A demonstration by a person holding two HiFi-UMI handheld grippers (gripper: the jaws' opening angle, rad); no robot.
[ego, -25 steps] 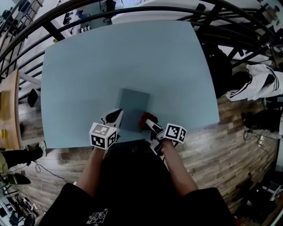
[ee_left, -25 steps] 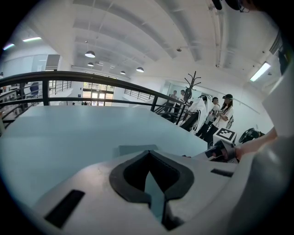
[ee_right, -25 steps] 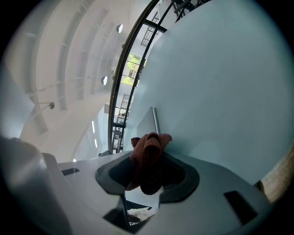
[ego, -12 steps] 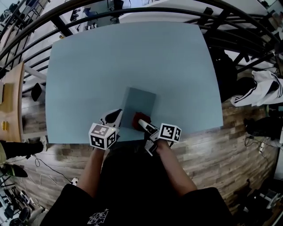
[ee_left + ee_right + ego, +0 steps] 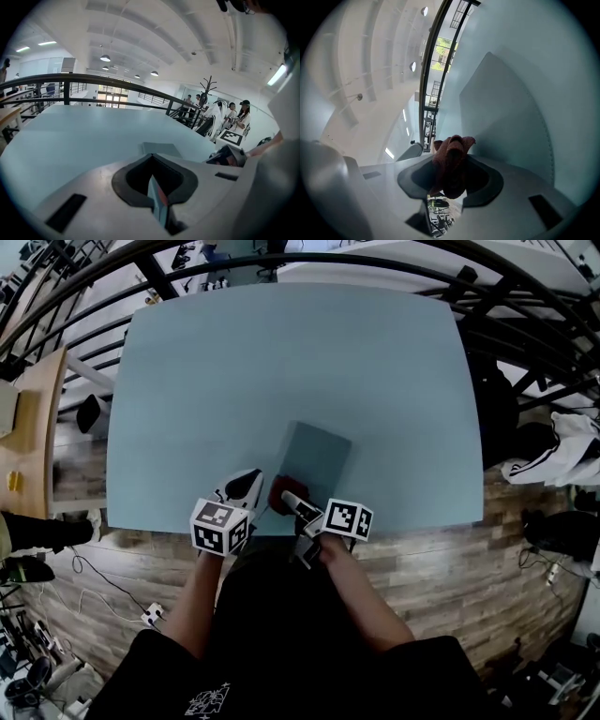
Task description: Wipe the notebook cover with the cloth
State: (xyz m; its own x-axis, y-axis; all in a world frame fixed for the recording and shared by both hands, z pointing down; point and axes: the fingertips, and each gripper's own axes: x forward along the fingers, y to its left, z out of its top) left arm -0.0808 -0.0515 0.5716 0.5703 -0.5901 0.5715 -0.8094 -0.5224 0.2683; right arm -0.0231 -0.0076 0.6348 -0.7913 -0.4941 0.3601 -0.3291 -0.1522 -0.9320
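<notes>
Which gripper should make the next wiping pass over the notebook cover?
Right. The right gripper is shut on the red cloth at the near edge of the notebook. The left gripper has its jaws together with no cloth, beside the notebook's near left corner.

I see a pale blue table (image 5: 281, 362) over wood flooring (image 5: 450, 577), black railing (image 5: 93, 78) along its far side, a white jacket (image 5: 574, 448) at right, a wooden surface (image 5: 30, 442) at left.
</notes>
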